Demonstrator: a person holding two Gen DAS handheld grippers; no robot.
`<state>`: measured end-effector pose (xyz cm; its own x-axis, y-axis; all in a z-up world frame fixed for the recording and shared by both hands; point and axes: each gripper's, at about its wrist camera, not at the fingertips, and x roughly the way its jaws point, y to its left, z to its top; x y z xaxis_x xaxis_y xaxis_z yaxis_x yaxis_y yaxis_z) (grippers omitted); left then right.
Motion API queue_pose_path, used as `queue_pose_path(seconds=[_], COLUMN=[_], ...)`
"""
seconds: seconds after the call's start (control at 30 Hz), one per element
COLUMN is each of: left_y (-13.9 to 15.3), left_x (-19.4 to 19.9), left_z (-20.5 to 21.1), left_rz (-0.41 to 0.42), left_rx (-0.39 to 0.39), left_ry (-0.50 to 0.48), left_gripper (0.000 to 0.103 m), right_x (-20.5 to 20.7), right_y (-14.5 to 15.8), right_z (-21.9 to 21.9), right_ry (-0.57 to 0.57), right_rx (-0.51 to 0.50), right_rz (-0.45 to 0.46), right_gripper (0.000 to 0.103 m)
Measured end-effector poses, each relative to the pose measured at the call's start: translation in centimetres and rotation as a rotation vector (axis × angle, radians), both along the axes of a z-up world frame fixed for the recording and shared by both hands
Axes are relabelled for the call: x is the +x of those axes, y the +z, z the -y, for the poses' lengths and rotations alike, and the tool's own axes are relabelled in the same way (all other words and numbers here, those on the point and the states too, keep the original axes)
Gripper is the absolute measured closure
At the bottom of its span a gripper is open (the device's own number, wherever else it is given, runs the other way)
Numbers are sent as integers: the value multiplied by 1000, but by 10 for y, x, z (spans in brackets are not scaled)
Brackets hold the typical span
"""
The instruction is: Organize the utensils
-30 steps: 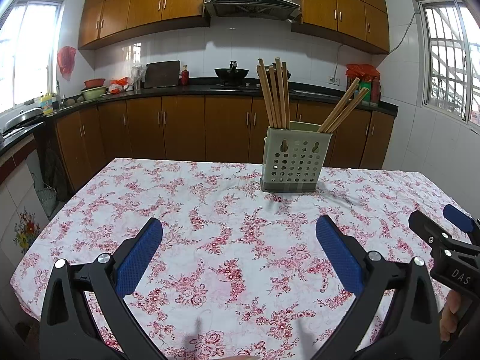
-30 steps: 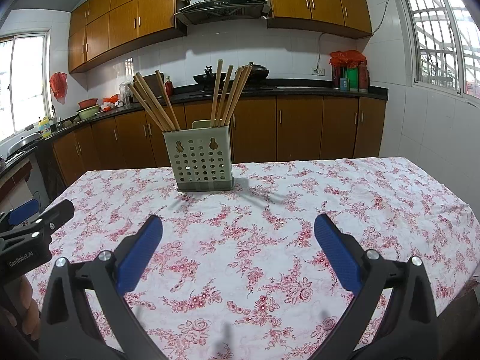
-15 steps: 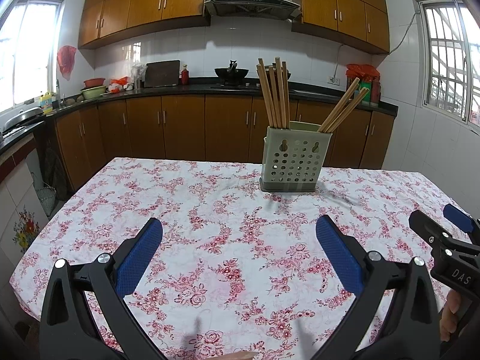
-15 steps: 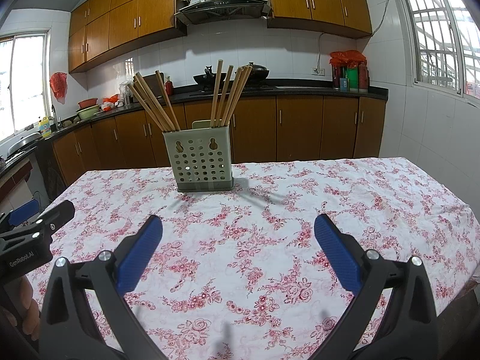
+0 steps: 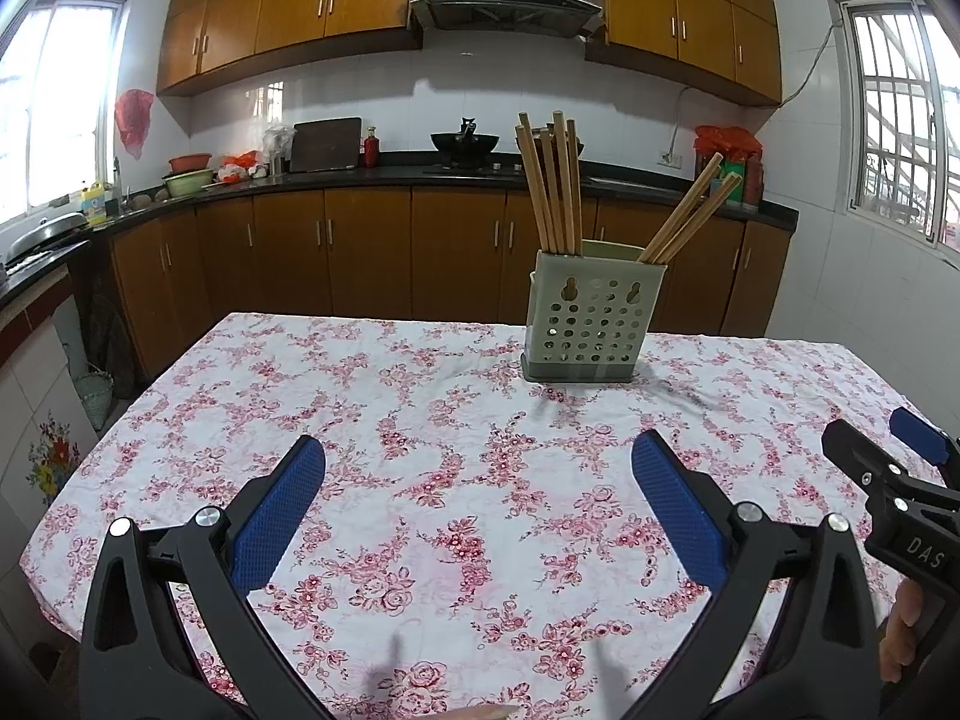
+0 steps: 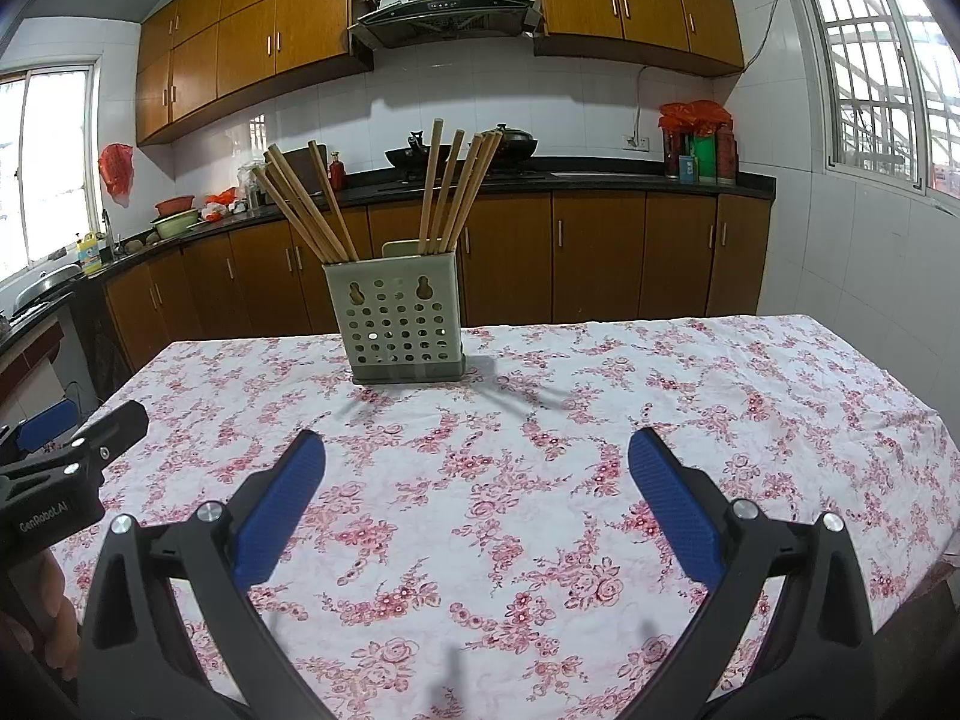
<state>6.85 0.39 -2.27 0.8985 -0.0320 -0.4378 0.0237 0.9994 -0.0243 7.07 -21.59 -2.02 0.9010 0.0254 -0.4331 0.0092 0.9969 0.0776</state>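
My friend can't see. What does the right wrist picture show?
A pale green perforated plastic utensil holder full of wooden chopsticks stands on a table covered by a pink floral tablecloth. The right hand-held gripper hangs open in front, empty, in a kitchen with brown wooden cabinets.

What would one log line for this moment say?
left gripper: open, empty | right gripper: open, empty | chopsticks: standing in perforated holder | floral tablecloth: nothing loose

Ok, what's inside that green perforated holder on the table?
Wooden chopsticks in two leaning bunches stick out of the holder. Their lower ends and the holder's floor are hidden by its walls.
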Motion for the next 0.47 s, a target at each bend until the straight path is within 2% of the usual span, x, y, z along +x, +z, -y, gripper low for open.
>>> queue_pose_path(seconds=[0.47], left_y=[2], left_x=[2], left_z=[1], left_rz=[-4], left_rx=[-2], left_ry=[15], left_gripper=[2], right_x=[-1], right_y=[-1], right_z=[3], right_ry=[-2], right_rx=[9], right_rz=[-6], right_gripper=[4])
